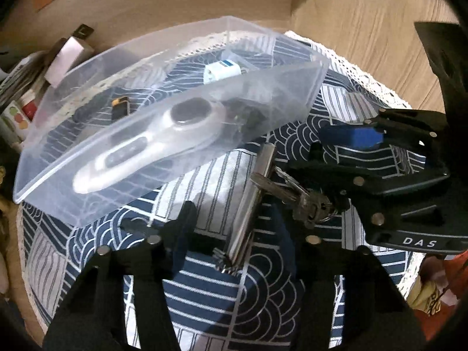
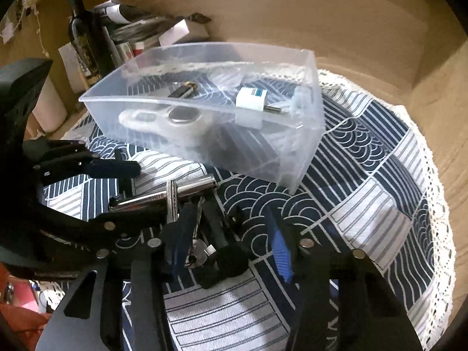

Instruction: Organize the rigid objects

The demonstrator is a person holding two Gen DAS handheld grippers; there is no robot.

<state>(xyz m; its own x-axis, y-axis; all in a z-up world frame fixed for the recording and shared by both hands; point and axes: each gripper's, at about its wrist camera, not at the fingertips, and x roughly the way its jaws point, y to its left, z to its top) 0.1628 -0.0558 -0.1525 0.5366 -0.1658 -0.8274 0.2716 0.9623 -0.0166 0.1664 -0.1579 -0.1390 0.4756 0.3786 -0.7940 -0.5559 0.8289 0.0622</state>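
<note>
Got both grippers down on the tablecloth (image 1: 204,298) beside the clear bin (image 1: 163,134). My left gripper (image 1: 234,228) sits half-open around the metal tube (image 1: 251,201), not pinching it. My right gripper (image 2: 225,234) is narrowed around the key bunch (image 2: 199,251); can't tell if it's gripping.

The box (image 1: 163,134) sits on the cloth (image 1: 204,292). A plug (image 1: 220,70) lies in it. The keys (image 1: 304,201) and metal tube (image 1: 251,201) lie before it.

Both grippers point steeply down at the bunch of keys (image 2: 199,251). The left gripper (image 1: 242,228) straddles a metal cylinder (image 1: 251,201) beside it; the right gripper (image 2: 228,251) brackets the keys, apparently not yet pressing.
</note>
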